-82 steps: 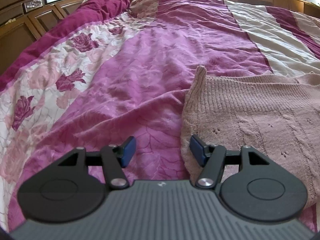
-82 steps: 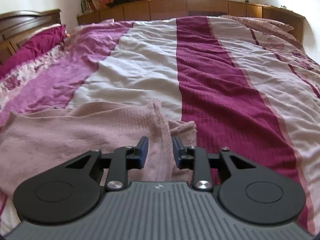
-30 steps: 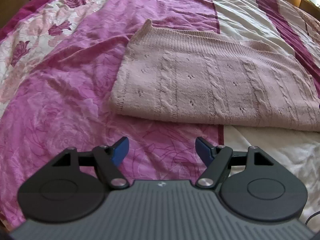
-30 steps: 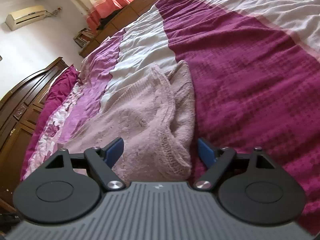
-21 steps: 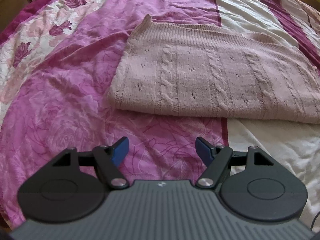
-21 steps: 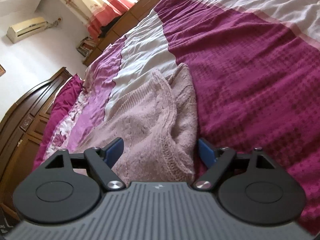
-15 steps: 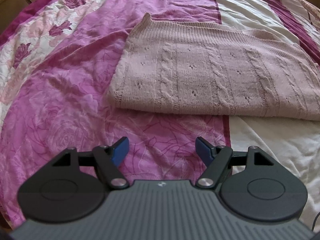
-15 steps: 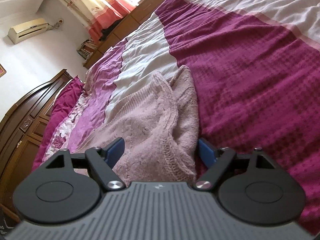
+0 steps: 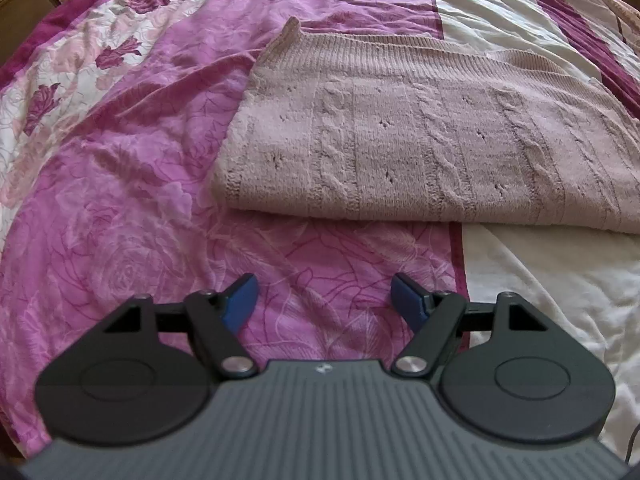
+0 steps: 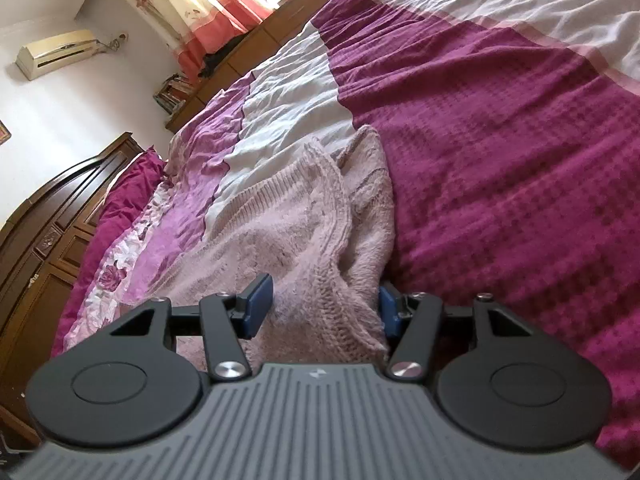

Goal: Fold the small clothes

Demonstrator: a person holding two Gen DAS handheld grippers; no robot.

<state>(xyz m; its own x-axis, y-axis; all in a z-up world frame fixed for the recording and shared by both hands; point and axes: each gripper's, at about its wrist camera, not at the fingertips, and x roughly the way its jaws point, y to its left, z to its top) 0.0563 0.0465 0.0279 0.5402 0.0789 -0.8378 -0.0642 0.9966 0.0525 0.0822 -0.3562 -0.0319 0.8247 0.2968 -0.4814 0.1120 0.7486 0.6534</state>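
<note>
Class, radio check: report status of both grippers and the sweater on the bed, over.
Left gripper open, short of the pink sweater. Right gripper open, straddling the sweater's bunched end. Sweater folded on the bedspread. Nothing in the way.

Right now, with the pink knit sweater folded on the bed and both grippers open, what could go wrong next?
1. The right gripper straddles the bunched end of the sweater; closing there may catch only the top layer, so the fold could slide apart.
2. The loose cable knit might snag on a fingertip.
3. The left gripper hangs over the bedspread, short of the sweater's edge; closing now would likely pinch bedding instead.
</note>
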